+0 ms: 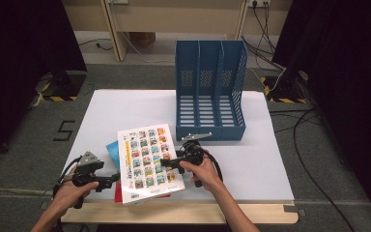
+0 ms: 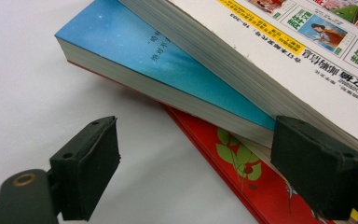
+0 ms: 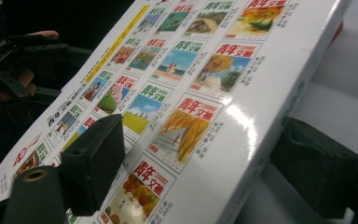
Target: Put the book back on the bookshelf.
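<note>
White magazine-cover book [image 1: 147, 162] tops a stack on blue book [image 1: 112, 149] and red book [image 2: 242, 172], near front edge of tabletop [image 1: 251, 159]; long axis runs front-back, spine to the right. Right tool [image 1: 172, 163] straddles the spine edge, jaws wide; pad contact unclear. Left tool [image 1: 117, 179] open, empty, at left edge. Blue file rack [image 1: 210, 92] stands behind. Lower books mostly hidden.

The top book [image 1: 148, 163] has a white cover patterned with a grid of small multicoloured pictures, red lettering and a yellow strip. Beneath it lies a blue book [image 2: 158, 60] with pale speckles, and under that a red one [image 2: 242, 182] bearing green leaves. The file rack [image 1: 210, 92] is blue with slotted walls. The table [image 1: 125, 106] is white, and both grippers' pads [image 2: 91, 163] are black.
</note>
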Action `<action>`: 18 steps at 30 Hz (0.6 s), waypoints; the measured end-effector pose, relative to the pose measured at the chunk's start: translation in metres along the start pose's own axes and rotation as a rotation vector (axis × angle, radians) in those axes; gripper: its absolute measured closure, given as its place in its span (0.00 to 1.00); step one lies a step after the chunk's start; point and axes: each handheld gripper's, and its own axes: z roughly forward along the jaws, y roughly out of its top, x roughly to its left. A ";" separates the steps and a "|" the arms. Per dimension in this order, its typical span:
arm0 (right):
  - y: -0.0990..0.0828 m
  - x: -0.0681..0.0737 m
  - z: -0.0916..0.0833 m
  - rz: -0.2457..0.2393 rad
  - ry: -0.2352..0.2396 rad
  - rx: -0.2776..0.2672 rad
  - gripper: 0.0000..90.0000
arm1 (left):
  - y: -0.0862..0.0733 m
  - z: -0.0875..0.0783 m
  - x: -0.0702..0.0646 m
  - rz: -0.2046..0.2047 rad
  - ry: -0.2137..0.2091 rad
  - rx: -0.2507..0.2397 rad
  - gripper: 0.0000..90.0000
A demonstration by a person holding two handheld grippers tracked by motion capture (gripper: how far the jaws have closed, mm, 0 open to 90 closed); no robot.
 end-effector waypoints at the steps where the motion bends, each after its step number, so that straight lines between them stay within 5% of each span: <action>1: 0.000 0.000 0.000 0.000 0.000 0.000 0.27 | 0.000 0.000 0.000 0.000 0.000 0.000 0.16; 4: 0.005 0.006 -0.006 -0.068 -0.027 -0.021 0.36 | 0.000 0.000 0.001 0.010 0.013 0.002 0.16; 10: 0.009 0.010 -0.011 -0.022 0.061 -0.094 0.40 | -0.001 0.000 0.002 0.011 0.020 0.003 0.16; 11: 0.011 0.011 -0.009 0.001 0.096 -0.072 0.41 | -0.001 0.000 0.003 0.013 0.019 0.003 0.16; 13: 0.012 0.011 -0.007 -0.003 0.100 -0.043 0.40 | -0.001 0.000 0.003 0.017 0.018 0.003 0.16; 14: 0.017 0.011 -0.001 -0.023 0.088 0.021 0.40 | -0.001 0.000 0.003 0.016 0.016 0.003 0.17; 18: 0.027 0.008 0.002 0.008 0.122 0.077 0.41 | -0.001 0.000 0.003 0.015 0.013 0.001 0.17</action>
